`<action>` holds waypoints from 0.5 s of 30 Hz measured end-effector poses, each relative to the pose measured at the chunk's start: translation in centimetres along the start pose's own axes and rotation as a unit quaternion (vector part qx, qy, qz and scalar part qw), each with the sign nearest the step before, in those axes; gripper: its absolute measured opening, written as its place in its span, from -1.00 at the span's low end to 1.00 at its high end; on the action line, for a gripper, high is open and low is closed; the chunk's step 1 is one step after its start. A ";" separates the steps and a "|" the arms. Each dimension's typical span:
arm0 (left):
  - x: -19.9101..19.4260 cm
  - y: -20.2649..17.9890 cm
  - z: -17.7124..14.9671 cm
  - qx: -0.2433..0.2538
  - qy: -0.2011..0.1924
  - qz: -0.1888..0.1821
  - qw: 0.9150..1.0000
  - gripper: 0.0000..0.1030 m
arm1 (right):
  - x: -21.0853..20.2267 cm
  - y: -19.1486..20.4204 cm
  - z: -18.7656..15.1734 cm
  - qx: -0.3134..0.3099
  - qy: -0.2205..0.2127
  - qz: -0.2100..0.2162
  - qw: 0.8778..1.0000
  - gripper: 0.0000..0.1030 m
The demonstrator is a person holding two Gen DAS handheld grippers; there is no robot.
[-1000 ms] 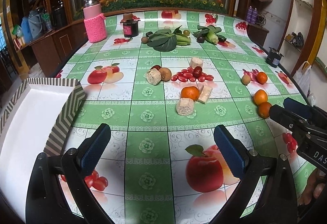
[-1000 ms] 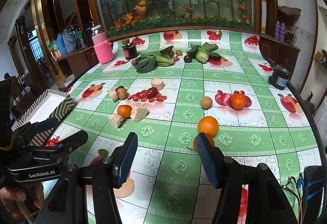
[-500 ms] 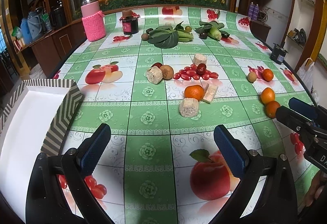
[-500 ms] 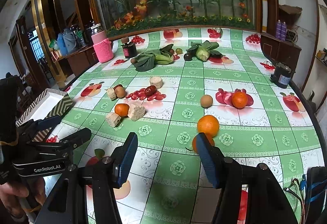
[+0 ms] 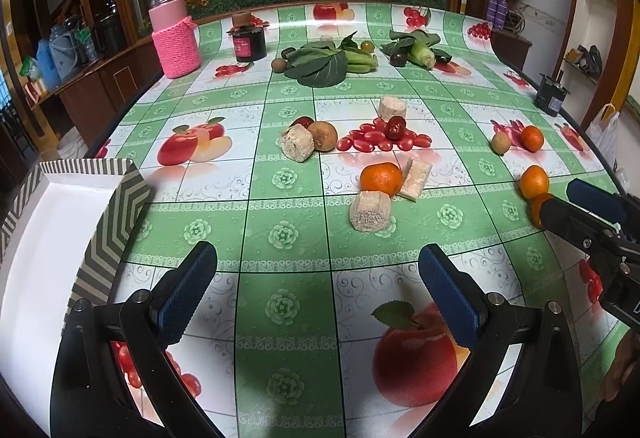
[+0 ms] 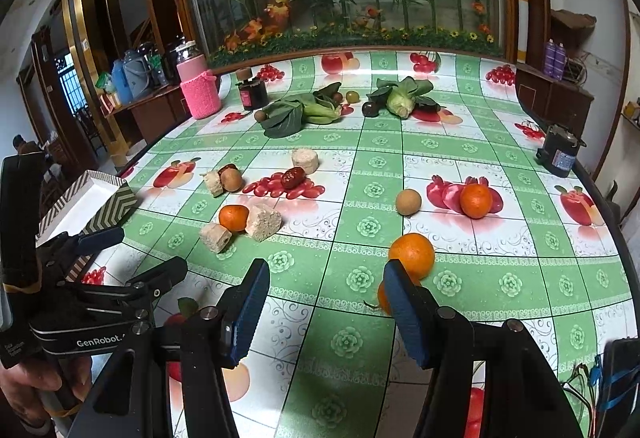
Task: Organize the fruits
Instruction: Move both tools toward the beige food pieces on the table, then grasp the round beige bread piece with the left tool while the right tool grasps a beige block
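Observation:
My left gripper (image 5: 318,290) hangs open over the near table edge, nothing between its fingers. A white box with a striped rim (image 5: 100,238) stands just to its left. An orange (image 5: 381,179) lies ahead among beige cut chunks (image 5: 370,212). In the right wrist view my right gripper (image 6: 326,302) is open and low over the cloth. One orange (image 6: 412,253) sits just beyond its right finger, and a second orange (image 6: 383,298) is partly hidden behind that finger. Further off lie another orange (image 6: 475,201) and a round brown fruit (image 6: 408,202).
Leafy greens (image 5: 320,64), a pink-sleeved jar (image 5: 176,38) and a dark jar (image 5: 250,42) stand at the back. A brown fruit (image 5: 323,136) and a red date (image 5: 395,127) lie mid-table. A black device (image 6: 560,154) sits at the right edge. The left gripper (image 6: 140,254) shows beside the box (image 6: 92,202).
Both grippers have crept forward over the table and stayed open. The fruits sit a little closer in both views. Nothing on the table has moved.

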State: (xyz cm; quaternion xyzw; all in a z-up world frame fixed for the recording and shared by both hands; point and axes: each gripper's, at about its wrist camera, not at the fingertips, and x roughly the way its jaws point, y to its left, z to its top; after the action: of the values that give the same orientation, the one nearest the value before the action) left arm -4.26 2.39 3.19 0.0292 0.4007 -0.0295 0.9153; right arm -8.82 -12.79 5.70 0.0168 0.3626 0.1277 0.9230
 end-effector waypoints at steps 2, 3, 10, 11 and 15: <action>0.2 -0.1 0.1 0.003 0.002 -0.002 1.000 0.96 | 0.1 -0.1 0.0 0.000 0.002 0.000 1.000 0.14; 0.4 -0.1 0.1 0.004 0.003 -0.004 1.000 0.94 | 0.3 -0.1 0.0 0.001 0.003 0.000 1.000 0.14; 1.7 -0.8 0.9 0.019 0.015 -0.008 1.000 0.91 | 1.2 -0.2 0.2 -0.007 0.012 0.002 1.000 0.14; 1.9 -0.9 1.1 0.023 0.017 -0.007 1.000 0.91 | 1.4 -0.2 0.4 -0.010 0.014 0.002 1.000 0.14; 2.9 -1.6 1.7 0.044 0.023 -0.006 0.999 0.75 | 2.3 -0.2 0.9 -0.023 0.020 0.008 0.999 0.14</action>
State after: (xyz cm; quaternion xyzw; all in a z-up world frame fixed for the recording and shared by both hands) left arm -1.17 0.53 2.10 0.0676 0.4204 -0.0520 0.9033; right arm -6.53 -12.37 4.80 -0.0039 0.3779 0.1441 0.9146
